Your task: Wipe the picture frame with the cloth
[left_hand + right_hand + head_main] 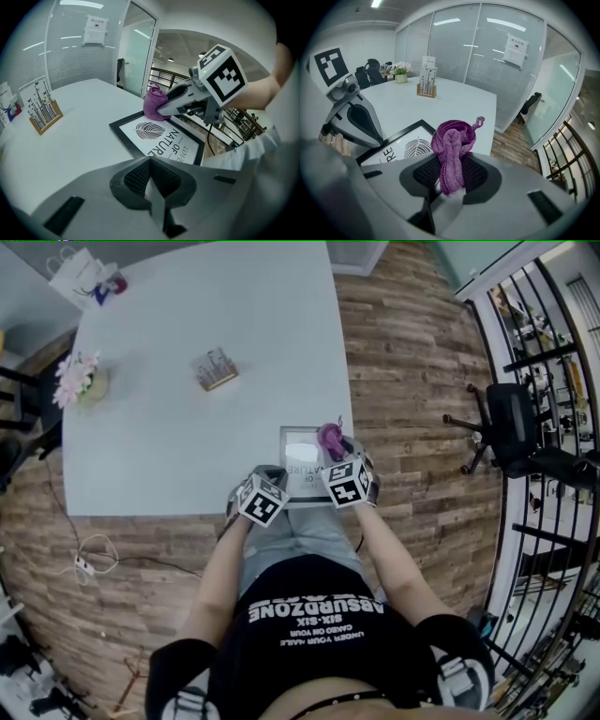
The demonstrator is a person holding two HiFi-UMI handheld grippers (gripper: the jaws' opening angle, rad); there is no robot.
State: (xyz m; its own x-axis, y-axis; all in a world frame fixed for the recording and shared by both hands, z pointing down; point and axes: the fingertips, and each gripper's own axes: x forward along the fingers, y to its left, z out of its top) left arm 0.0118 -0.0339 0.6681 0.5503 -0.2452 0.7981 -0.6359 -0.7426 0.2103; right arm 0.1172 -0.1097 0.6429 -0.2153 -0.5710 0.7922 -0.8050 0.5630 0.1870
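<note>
Your right gripper [449,182] has its jaws clamped on the purple cloth [452,145], which bunches up in a knot above the fingertips, with a short tail hanging down between them. In the left gripper view the cloth sits at the far corner of the black picture frame [157,138] and looks to be touching it. The head view places that at the frame's far right corner.

The frame lies flat on the white table [187,427], right at the near edge in front of you. It holds a leaf print above large lettering.

Your left gripper [152,186] has its jaws closed together with nothing between them. In the head view it hovers at the frame's near left corner, just beside your right gripper. Whether it touches the frame I cannot tell.

Farther back on the table stand a wooden card holder [216,369] with printed cards and a small pot of pink flowers [80,381] toward the left edge, both well apart from the frame. A white paper bag [80,276] sits at the far left corner. On the wood floor to your right is a black office chair [511,423].
</note>
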